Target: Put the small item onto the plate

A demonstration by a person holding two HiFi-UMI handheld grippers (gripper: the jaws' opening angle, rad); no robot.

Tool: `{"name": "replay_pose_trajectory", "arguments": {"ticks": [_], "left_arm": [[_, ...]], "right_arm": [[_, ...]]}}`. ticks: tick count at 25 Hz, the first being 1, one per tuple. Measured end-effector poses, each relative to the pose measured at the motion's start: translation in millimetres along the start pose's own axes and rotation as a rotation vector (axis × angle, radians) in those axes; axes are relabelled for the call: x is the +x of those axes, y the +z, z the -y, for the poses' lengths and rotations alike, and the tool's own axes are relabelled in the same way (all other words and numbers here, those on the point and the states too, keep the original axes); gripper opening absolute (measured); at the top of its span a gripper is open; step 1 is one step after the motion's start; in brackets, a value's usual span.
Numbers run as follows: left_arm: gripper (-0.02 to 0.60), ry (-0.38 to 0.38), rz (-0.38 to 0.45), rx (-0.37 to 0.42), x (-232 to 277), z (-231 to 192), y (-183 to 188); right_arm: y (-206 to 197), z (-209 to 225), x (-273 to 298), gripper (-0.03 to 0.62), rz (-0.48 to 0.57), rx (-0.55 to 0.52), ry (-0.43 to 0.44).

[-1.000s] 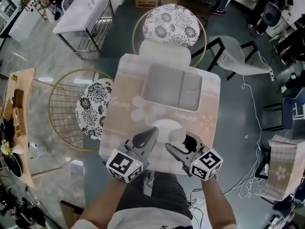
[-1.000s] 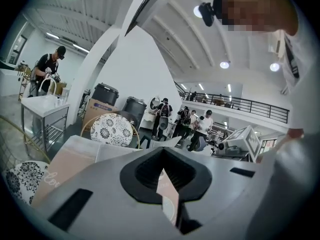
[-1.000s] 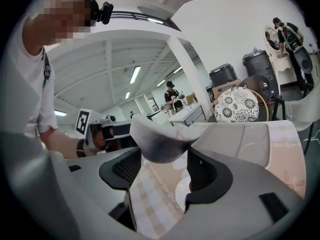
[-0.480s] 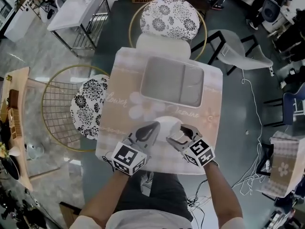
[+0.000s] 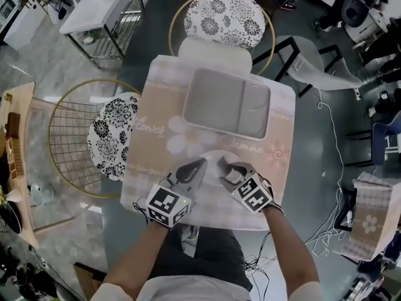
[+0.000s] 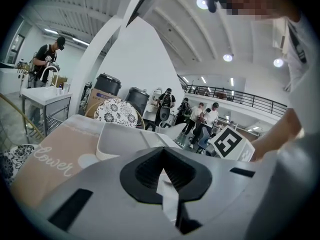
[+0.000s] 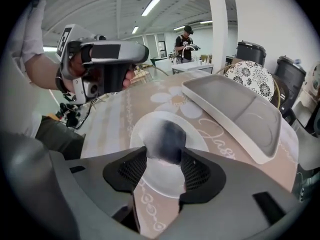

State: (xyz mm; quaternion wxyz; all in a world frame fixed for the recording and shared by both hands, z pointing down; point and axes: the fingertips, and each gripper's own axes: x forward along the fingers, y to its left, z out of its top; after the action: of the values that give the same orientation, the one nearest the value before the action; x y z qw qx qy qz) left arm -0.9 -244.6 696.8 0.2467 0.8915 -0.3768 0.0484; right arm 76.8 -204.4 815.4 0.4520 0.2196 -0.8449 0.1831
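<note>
The right gripper [image 7: 166, 160] has its jaws clamped on the small grey item [image 7: 167, 139], and the plate [image 7: 163, 176] lies just beyond them on the table [image 7: 110, 114]. Lower until the item touches the plate, then part the jaws gently. The left gripper [image 6: 162, 171] has its jaws pinched together on nothing and hangs alongside.

right tongs [image 5: 227, 169] with small item [image 7: 168, 140] swung inward over the plate [image 7: 145, 127], nearer left tongs [image 5: 190, 169]

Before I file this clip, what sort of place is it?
Probably an open lab or workshop hall, not a home: a steel workbench, loose cables on the floor, and several people standing below a railed mezzanine.
</note>
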Motion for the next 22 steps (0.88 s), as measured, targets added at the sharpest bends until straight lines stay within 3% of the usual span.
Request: {"name": "replay_pose_trajectory", "arguments": {"ticks": [17, 22], "left_arm": [[0.005, 0.025, -0.038, -0.031, -7.5, -6.2, -13.2], [0.005, 0.022, -0.061, -0.041, -16.6, 5.4, -7.5]], "right_arm": [[-2.9, -19.2, 13.8, 0.227, -0.101, -0.102, -0.004], [14.9, -25.0, -8.5, 0.227, -0.033, -0.056, -0.012]]}}
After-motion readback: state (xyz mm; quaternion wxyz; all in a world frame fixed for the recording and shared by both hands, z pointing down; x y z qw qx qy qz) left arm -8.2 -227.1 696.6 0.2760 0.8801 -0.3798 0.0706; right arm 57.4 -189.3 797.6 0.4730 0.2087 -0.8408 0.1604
